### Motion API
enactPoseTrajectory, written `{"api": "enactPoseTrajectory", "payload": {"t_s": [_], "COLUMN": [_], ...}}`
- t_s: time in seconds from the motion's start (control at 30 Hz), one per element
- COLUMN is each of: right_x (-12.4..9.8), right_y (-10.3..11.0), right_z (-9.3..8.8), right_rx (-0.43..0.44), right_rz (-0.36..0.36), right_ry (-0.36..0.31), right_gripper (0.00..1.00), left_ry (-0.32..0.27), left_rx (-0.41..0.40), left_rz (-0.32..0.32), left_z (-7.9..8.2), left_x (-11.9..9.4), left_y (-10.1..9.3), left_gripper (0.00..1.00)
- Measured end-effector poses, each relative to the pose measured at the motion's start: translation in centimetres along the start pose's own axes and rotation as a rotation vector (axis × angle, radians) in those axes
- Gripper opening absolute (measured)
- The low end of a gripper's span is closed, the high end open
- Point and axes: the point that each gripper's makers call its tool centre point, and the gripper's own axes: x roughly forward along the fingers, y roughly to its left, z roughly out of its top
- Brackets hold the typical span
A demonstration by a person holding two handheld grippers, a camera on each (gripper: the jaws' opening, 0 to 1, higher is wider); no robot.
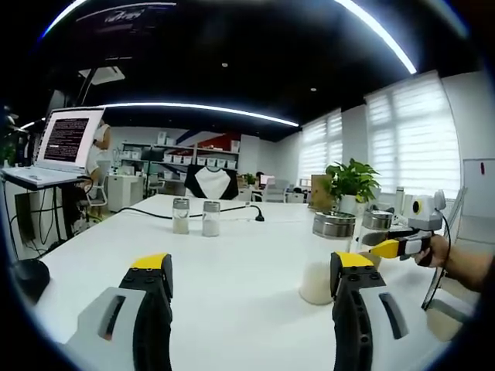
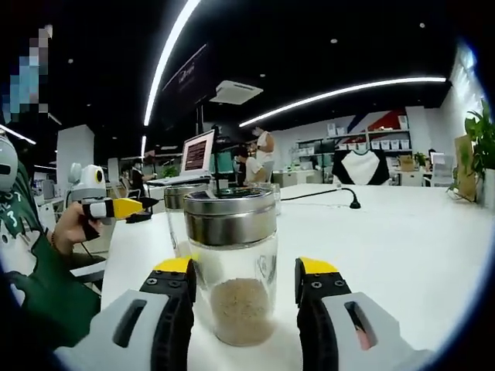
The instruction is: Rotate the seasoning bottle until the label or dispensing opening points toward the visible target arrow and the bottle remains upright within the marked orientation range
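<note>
A glass seasoning jar [image 2: 233,270] with a brushed metal lid and tan powder at its bottom stands upright on the white table [image 2: 402,255]. My right gripper [image 2: 244,272] is open, one jaw on each side of the jar, and a gap shows on the right. A second jar [image 2: 176,209] stands just behind it to the left. In the left gripper view two lidded jars [image 1: 329,255] [image 1: 377,222] stand at the right, with the right gripper [image 1: 390,248] beside them. My left gripper [image 1: 251,267] is open over bare table, holding nothing.
Two small shakers [image 1: 195,217] stand mid-table in front of a black cable [image 1: 232,213]. A laptop [image 1: 66,143] sits on a stand at the far left, and a potted plant [image 1: 353,182] at the far right. A person's hand holds the left gripper [image 2: 116,209].
</note>
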Motion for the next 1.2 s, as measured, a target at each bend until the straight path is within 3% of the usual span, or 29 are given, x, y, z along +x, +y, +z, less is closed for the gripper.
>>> {"api": "enactPoseTrajectory", "payload": {"t_s": [0.1,1.2], "right_x": [0.1,0.0], "right_y": [0.74,0.41], "right_z": [0.05,-0.26], "right_rx": [-0.004,-0.05], "right_rz": [0.037,0.016], "right_ry": [-0.006,-0.016], "right_gripper": [0.41,0.39], "left_ry": [0.008,0.01], "left_rx": [-0.006,-0.005], "left_rz": [-0.002,-0.006], "left_z": [-0.19,-0.33], "left_x": [0.04,0.17], "left_y": [-0.03,-0.32], "left_gripper": [0.88,0.88]}}
